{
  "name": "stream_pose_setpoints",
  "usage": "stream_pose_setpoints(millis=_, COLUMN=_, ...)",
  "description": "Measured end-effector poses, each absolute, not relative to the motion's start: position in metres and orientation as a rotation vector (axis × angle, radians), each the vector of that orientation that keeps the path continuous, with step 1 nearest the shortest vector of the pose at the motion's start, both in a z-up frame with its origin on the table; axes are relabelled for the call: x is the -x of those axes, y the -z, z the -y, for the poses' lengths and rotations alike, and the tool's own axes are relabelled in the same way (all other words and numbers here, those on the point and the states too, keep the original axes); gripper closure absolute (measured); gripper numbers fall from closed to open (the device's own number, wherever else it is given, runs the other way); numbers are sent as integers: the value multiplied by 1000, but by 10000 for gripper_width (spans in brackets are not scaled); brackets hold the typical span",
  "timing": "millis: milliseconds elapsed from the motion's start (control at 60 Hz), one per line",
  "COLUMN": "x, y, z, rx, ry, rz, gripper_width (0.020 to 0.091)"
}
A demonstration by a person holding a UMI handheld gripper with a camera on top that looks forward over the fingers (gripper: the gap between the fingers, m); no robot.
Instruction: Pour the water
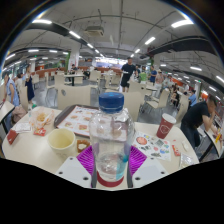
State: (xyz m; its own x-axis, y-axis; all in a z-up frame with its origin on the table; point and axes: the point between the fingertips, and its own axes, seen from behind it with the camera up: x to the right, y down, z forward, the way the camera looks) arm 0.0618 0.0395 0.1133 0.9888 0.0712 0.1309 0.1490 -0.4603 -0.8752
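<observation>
A clear plastic water bottle (110, 135) with a blue cap and a red label band stands upright between my fingers. My gripper (111, 160) is shut on the bottle, with the purple pads (136, 158) pressing on its lower body from both sides. A pale yellow cup (61, 141) sits on the white table (40, 155), to the left of the bottle and a little beyond my fingers. The bottle's base is hidden below the fingers.
A red paper cup (165, 124) stands to the right beyond the fingers. Printed sheets (76, 119) and small snack items (152, 143) lie on the table. A person in black (197, 118) leans in at the right. Tables, chairs and people fill the hall behind.
</observation>
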Motion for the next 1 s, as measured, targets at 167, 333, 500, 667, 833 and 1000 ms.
stream_pose_setpoints(millis=167, x=-65, y=-76, z=-37, rx=2067, ry=-6, rz=134, gripper_width=700)
stream_pose_setpoints(millis=333, x=-69, y=-60, z=-39, rx=2049, ry=-48, rz=129, gripper_width=680)
stream_pose_setpoints(millis=500, x=-70, y=-60, z=-36, rx=2034, ry=-94, rz=109, gripper_width=598)
stream_pose_setpoints(millis=667, x=-71, y=-49, z=-26, rx=2135, ry=-70, rz=126, gripper_width=354)
stream_pose_setpoints(millis=833, x=-68, y=-72, z=4, rx=2177, ry=-37, rz=87, gripper_width=248)
stream_pose_setpoints(millis=1000, x=-49, y=-97, z=72, rx=2283, ry=-2, rz=19, gripper_width=253)
